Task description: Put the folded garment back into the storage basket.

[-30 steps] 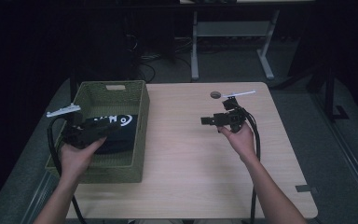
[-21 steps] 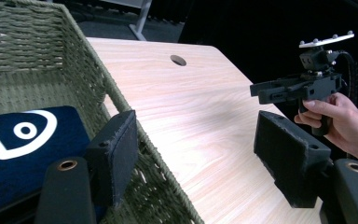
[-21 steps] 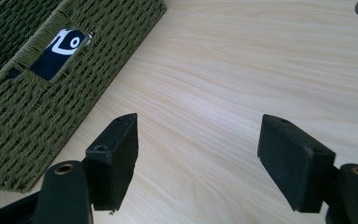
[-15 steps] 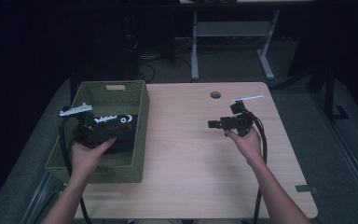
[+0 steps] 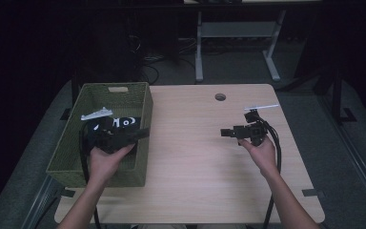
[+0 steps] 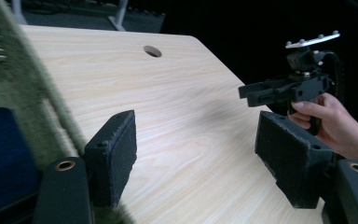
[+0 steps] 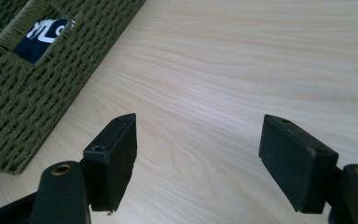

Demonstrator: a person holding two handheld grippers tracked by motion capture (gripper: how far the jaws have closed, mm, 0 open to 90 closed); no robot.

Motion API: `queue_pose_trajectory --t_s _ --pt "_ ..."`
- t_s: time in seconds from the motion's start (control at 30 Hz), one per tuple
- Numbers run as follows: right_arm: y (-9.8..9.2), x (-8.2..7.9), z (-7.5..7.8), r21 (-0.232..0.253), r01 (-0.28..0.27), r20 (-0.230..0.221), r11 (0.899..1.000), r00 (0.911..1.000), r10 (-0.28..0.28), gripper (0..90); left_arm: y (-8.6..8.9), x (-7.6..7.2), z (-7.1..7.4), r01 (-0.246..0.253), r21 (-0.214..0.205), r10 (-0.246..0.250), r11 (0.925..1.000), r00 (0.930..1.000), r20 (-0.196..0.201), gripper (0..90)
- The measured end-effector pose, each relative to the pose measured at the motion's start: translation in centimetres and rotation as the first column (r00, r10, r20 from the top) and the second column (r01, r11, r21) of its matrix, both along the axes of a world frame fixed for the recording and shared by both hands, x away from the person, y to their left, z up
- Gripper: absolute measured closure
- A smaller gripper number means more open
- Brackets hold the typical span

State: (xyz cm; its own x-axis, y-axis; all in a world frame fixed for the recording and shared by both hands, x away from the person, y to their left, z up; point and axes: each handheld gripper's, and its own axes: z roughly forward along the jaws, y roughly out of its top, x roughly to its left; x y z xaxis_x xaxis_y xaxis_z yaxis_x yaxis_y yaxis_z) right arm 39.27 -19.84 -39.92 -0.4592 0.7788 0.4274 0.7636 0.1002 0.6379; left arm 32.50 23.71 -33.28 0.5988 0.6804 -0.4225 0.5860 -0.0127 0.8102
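The biggest thing in front of you is 1 table, a rounded rectangle of pale wood-grain laminate with 1 round cable hole near its far edge. On its left side sits 1 olive-green woven basket, rectangular, coarse in weave, with a slot handle cut into its far wall. Inside it lies 1 dark navy item with white print; what it is cannot be told.

Your left hand holds the left gripper over the basket's near right part, pointing right across the rim toward the bare table. In the left gripper view its 2 black jaws, faced with rough foam-like pads, stand wide apart with nothing between them; the basket's green wall blurs past at the left, the navy item below it.

Your right hand holds the right gripper above the right part of the table, well apart from the basket, pointing left. In the right gripper view its 2 blocky black jaws are likewise spread wide and empty over the wood, with the basket's woven wall at the upper left and the navy print visible through the handle slot.

Each gripper carries 1 grey plate on top and trails 1 black cable.
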Motion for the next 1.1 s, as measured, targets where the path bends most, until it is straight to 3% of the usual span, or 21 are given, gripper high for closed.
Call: queue_pose_trajectory --t_s 0.4,0.63,1.1 --pt "-2.5 -0.9 -1.4 0.014 0.027 -0.023 1.000 0.9994 -0.027 26.3 -3.8 0.5 -0.9 0.046 0.001 -0.046 0.9990 0.9990 -0.002 28.6" --pt "-4.3 -1.8 -2.2 0.021 0.044 -0.025 0.999 0.9987 -0.043 26.2 -6.0 0.7 -2.2 0.065 -0.005 -0.065 0.9979 0.9977 -0.018 28.4" --pt "-7.1 -3.5 -3.1 0.039 0.067 -0.031 0.997 0.9973 -0.066 25.4 -9.8 0.8 -3.4 0.114 0.043 -0.113 0.9926 0.9934 -0.019 28.1"
